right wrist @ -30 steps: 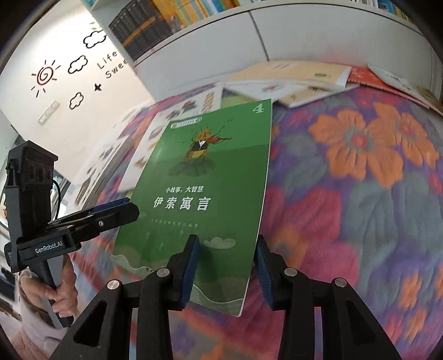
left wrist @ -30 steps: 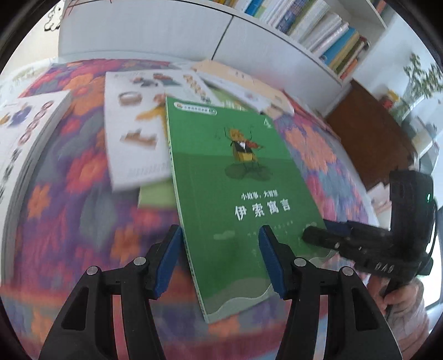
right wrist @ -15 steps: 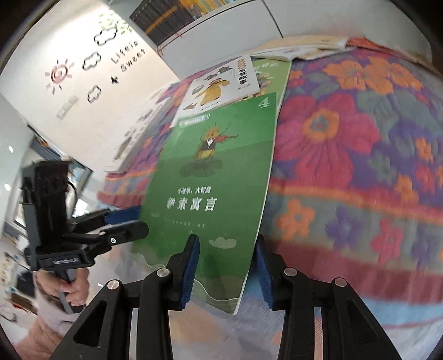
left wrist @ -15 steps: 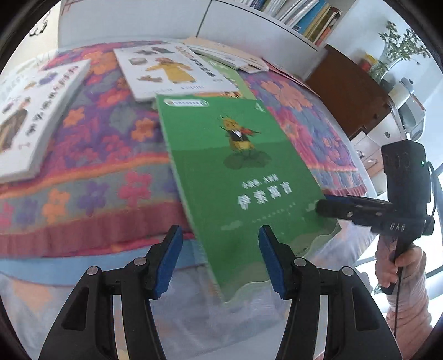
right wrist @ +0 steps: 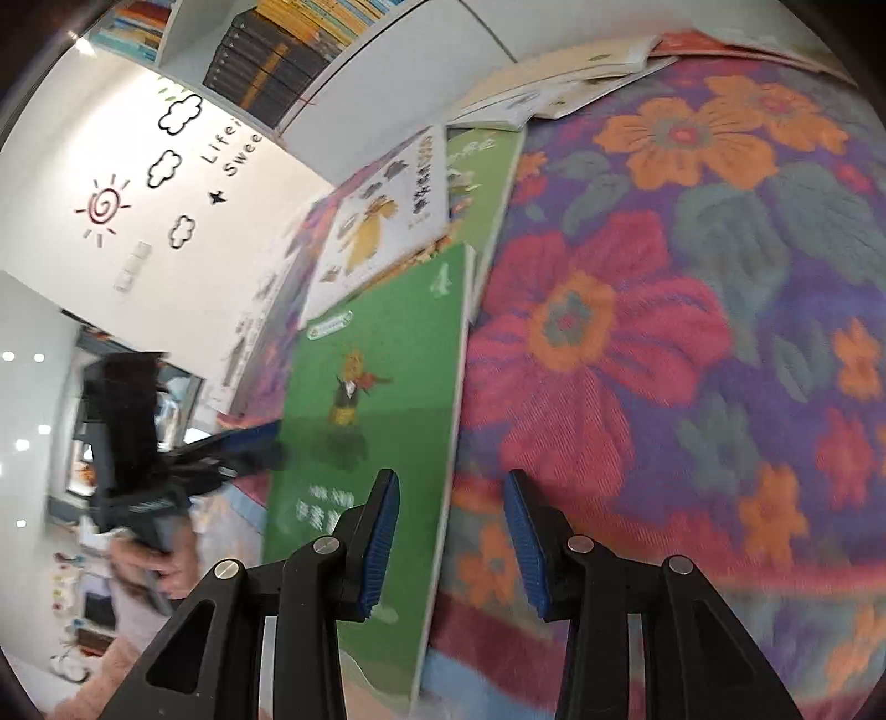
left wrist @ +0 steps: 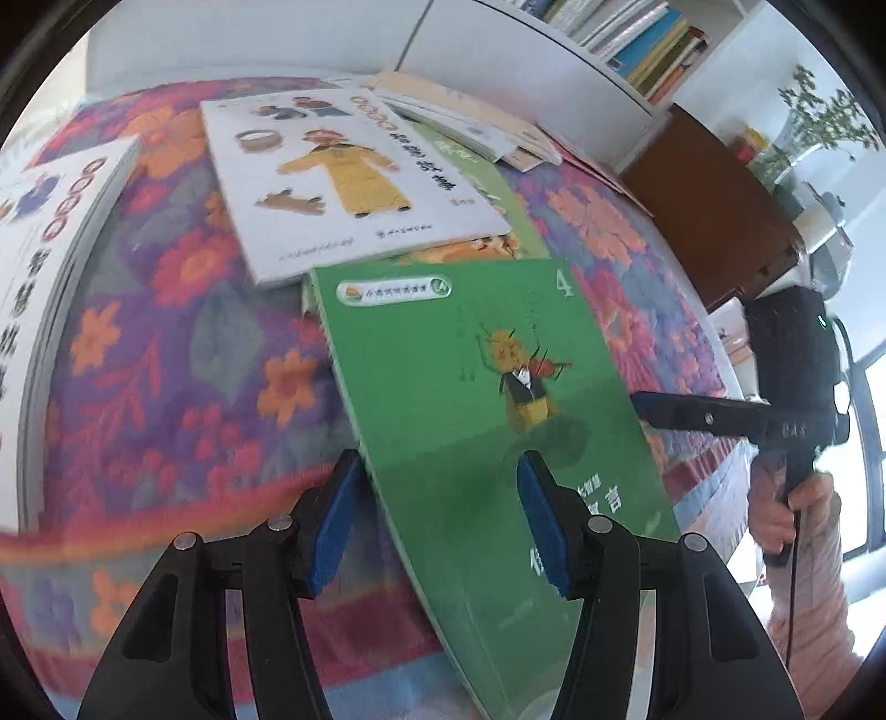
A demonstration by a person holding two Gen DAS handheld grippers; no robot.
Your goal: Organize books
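A thin green book [left wrist: 487,421] with a cricket on its cover hangs partly over the front edge of the flowered table; it also shows in the right wrist view [right wrist: 376,421]. My left gripper [left wrist: 437,515] is open, its blue pads on either side of the book's left edge. My right gripper [right wrist: 451,531] is open and straddles the book's right edge; it shows from the side in the left wrist view [left wrist: 642,401], touching that edge. A white picture book [left wrist: 343,177] lies behind the green one.
The flowered cloth [right wrist: 664,332] covers the table. More books lie at the back [left wrist: 465,111] and a large white book [left wrist: 39,288] at the left. A white bookshelf [left wrist: 626,39] and a brown cabinet [left wrist: 714,205] stand behind.
Both grippers have moved forward along the green book, which now reaches farther back over the table. The jaws stay open.
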